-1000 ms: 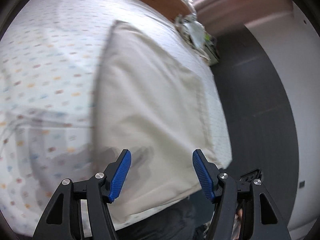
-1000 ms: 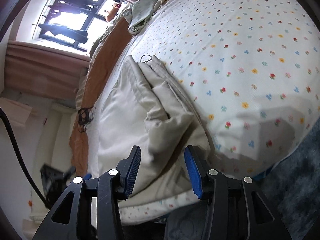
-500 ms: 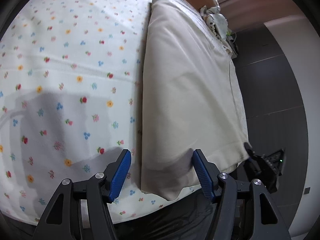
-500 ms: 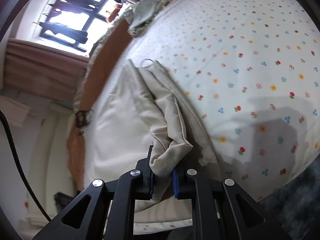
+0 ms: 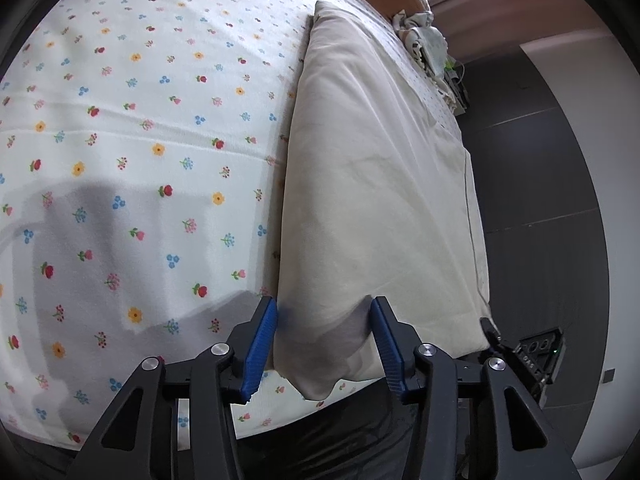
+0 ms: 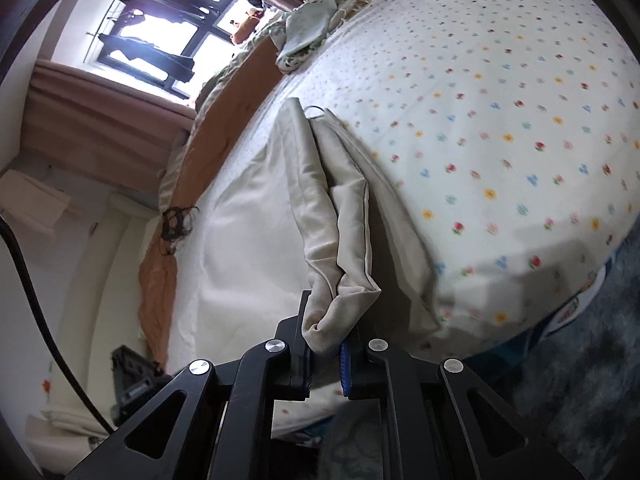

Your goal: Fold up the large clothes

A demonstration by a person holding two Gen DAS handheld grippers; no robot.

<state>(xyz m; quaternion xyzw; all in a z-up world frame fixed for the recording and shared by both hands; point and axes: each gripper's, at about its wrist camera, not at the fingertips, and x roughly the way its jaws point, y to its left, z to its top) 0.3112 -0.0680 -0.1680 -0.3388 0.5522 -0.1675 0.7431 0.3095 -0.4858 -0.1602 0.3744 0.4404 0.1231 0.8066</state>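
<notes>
Floral bedsheet fills the frame; right claw still clamps the cream garment, while left claw has narrowed around its corner, lower centre.

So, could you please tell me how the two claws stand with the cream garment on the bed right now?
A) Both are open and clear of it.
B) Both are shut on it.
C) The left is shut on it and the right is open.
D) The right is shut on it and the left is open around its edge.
D: the right claw pinches a bunched fold of the cream garment, while the left claw straddles its near corner with jaws apart.
</notes>
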